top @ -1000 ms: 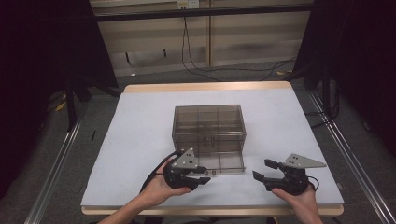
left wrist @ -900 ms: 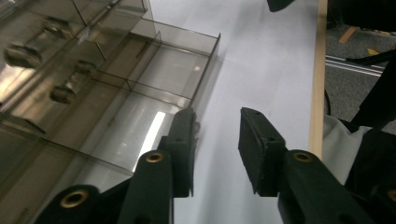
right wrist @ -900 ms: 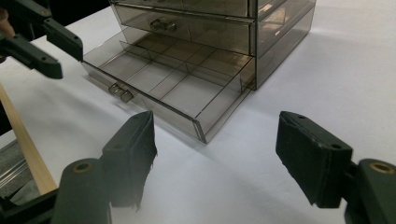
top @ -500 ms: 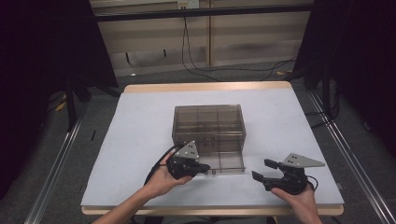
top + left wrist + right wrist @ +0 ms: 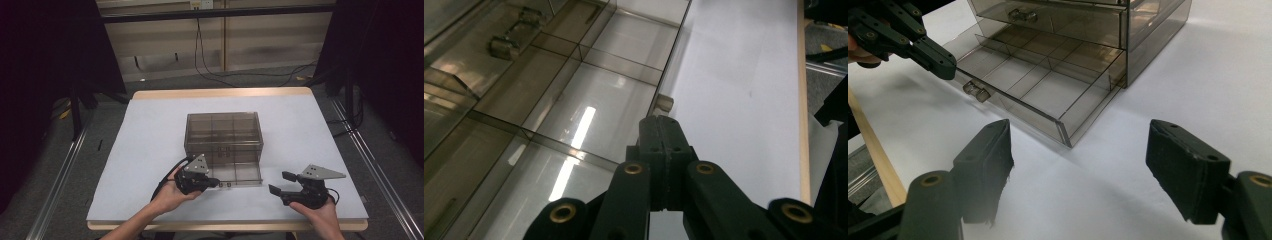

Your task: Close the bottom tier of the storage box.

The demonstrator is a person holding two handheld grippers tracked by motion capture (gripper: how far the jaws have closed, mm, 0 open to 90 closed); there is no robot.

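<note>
A smoky clear drawer box [image 5: 223,131] stands mid-table. Its bottom drawer [image 5: 236,172] is pulled out toward me, and its divided compartments [image 5: 1048,65] hold nothing. My left gripper [image 5: 216,183] is shut, its tip just short of the drawer's small knob [image 5: 225,184]. In the left gripper view the closed jaws [image 5: 661,125] point at that knob [image 5: 665,102] with nothing between them. The right gripper view has the left gripper [image 5: 945,70] just above the knob [image 5: 975,91]. My right gripper [image 5: 280,182] rests open near the front right edge, its pads [image 5: 985,150] wide apart and bare.
The upper drawer [image 5: 1048,20] is closed, with its handle [image 5: 1023,15] facing me. White table surface [image 5: 310,135] lies all around the box. The wooden front edge [image 5: 225,226] runs under my hands. Cables lie on the floor beyond the table [image 5: 210,70].
My left gripper has moved a little forward along the drawer front. The drawer and the right gripper have stayed where they were.
</note>
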